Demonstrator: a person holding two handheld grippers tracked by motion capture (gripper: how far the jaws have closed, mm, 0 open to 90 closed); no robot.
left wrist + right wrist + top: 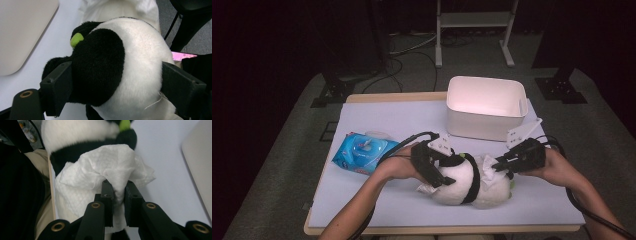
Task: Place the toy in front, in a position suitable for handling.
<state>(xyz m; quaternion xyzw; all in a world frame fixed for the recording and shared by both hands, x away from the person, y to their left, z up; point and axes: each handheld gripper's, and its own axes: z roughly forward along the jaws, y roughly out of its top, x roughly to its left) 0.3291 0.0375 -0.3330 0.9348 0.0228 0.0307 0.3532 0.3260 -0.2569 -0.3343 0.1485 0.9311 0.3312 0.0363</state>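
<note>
The left gripper [435,167] clamps the plush panda [464,182] lying near-centre on the tabletop [387,117] while the right gripper [502,164] pinches a wet wipe [107,167] against it, mid-wipe; next likely a steady stroke across the fur.

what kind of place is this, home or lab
Most likely a lab or recording studio: a small table on grey carpet with dark surrounds, floor cables running behind it, and a metal stand frame at the back.
</note>
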